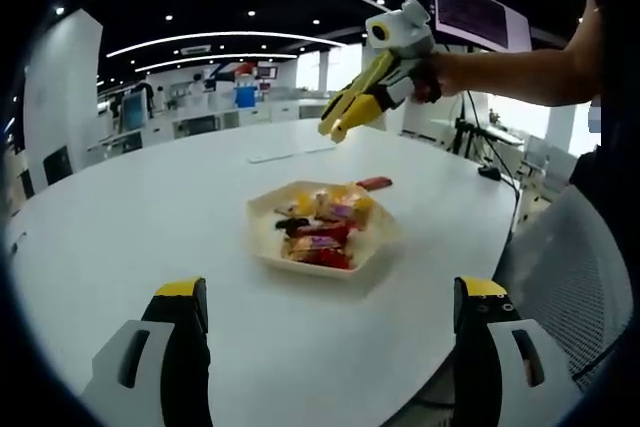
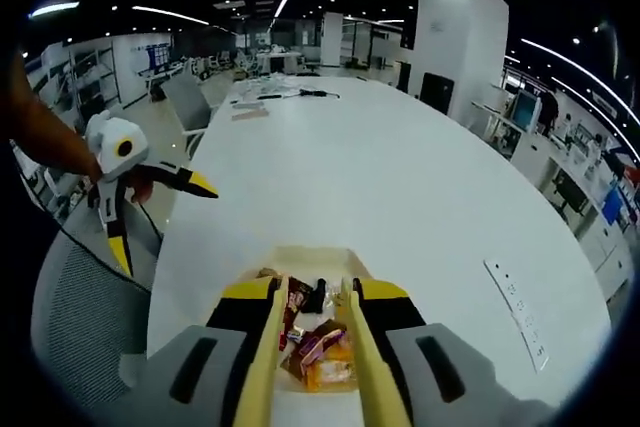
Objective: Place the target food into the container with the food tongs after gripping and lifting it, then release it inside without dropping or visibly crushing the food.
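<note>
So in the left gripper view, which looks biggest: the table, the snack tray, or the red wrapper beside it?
1. White table
2. Snack tray
3. Red wrapper, lying beside the tray

The gaps are wide, so nearness to the camera hardly matters.

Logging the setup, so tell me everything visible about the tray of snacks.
The tray is a shallow, pale cream, angular-sided dish, apparently thin plastic or paper. It sits flat on the white table, near its edge, holding a loose pile of wrapped snacks in red, yellow, orange and purple. Nothing grips it.
</note>
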